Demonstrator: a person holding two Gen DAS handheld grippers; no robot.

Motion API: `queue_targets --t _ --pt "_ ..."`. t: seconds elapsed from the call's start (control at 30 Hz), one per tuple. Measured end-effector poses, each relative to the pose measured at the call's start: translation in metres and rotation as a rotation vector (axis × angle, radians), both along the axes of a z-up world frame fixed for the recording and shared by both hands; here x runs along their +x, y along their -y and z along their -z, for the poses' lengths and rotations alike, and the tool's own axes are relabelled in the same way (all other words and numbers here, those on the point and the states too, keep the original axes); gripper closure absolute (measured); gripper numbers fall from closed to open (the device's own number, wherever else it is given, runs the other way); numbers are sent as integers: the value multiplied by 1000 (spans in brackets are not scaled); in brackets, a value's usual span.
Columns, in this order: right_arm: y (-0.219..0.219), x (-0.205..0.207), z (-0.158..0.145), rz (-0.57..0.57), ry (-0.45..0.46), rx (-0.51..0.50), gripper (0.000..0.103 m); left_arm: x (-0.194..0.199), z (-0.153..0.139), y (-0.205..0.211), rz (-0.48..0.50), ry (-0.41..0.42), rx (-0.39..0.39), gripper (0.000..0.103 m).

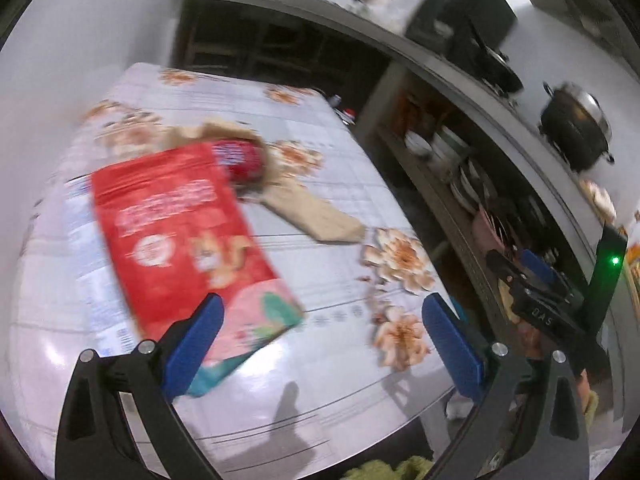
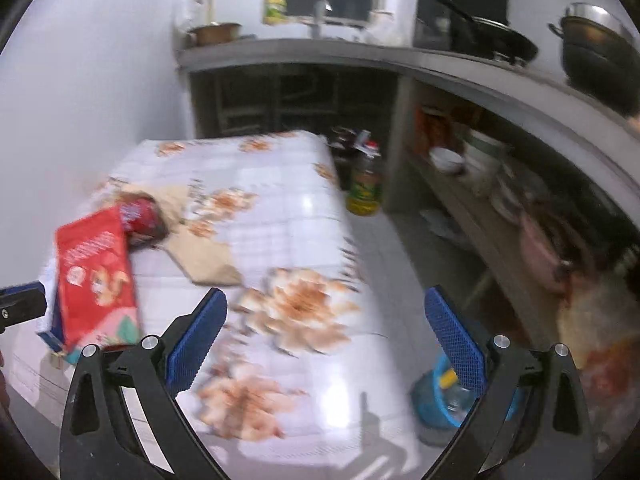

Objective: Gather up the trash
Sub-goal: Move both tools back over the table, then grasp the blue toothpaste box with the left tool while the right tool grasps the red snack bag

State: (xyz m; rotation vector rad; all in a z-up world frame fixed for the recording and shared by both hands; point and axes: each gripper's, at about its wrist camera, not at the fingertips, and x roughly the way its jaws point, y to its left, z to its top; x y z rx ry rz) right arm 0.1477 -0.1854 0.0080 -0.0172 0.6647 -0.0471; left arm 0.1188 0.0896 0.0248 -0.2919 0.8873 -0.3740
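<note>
Both grippers hover spread and empty above the littered tabletop.
The left gripper (image 1: 320,344) and right gripper (image 2: 326,340) hold nothing; the red snack pouch (image 1: 188,240), red wrapper (image 1: 240,160) and brown paper (image 1: 320,216) lie along the tabletop's (image 1: 340,380) left edge, likely awaiting collection into the blue bin (image 2: 434,400) on the floor.

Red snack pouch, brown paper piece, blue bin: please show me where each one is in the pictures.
Red snack pouch (image 1: 180,240), left wrist view, middle of its printed front.
Brown paper piece (image 2: 204,258), right wrist view, its flat lower part.
Blue bin (image 2: 430,404), right wrist view, its outer wall, on the floor beside the table.
</note>
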Motion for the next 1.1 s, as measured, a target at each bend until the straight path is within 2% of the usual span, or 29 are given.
queue_targets --t 0.13,0.27,0.43,0.67,0.8,0.87,1.0,1.1 --pt "-16 1 7 -76 -34 142 8 -18 4 -37 -51 29 -34 6" --pt "-28 1 16 -103 -94 234 8 -27 11 -55 -83 62 -30 6" --pt "-43 14 24 -218 -196 435 8 -26 21 -67 -102 73 -20 6" --pt "-91 53 28 -460 -283 605 12 -15 37 -88 -201 92 97 6" --pt "-123 90 44 -568 -374 659 19 4 52 -104 -251 47 116 16" --pt "-134 106 54 -561 -414 651 25 13 60 -112 -269 12 96 21" --pt "-156 134 73 -559 -479 635 28 26 75 -120 -277 -45 67 34" --pt "-171 144 82 -565 -527 645 34 30 85 -123 -283 -90 49 45"
